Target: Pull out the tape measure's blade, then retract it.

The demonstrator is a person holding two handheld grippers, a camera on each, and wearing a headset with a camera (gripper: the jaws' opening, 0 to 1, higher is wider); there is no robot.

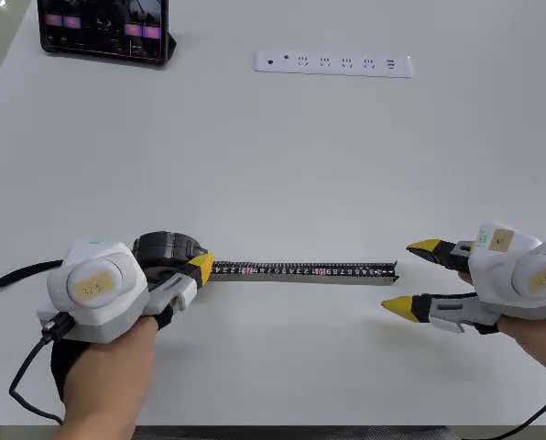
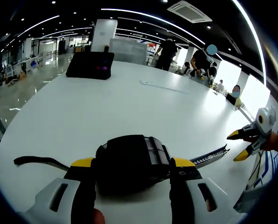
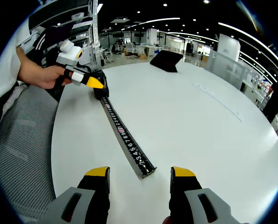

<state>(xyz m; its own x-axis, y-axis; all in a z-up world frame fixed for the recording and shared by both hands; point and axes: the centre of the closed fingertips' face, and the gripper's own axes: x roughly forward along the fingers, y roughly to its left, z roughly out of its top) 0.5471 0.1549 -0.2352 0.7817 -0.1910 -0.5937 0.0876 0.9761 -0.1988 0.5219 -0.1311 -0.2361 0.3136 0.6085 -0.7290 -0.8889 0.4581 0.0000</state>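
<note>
The left tool [image 2: 132, 163] is clamped on the tape measure [image 1: 168, 249] near the surface's [image 1: 273, 165] front edge, the right tool [image 1: 410, 276] gapes empty beside the extended blade [image 1: 300, 270] tip; unrestrained, that blade may whip back.

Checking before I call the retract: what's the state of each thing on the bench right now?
tape measure case: clamped in the left hand-held gripper
blade: pulled out, lying flat on the table
right hand-held gripper: open, at the blade's tip, not gripping it
tablet: propped up, screen lit
power strip: nothing plugged in
</note>
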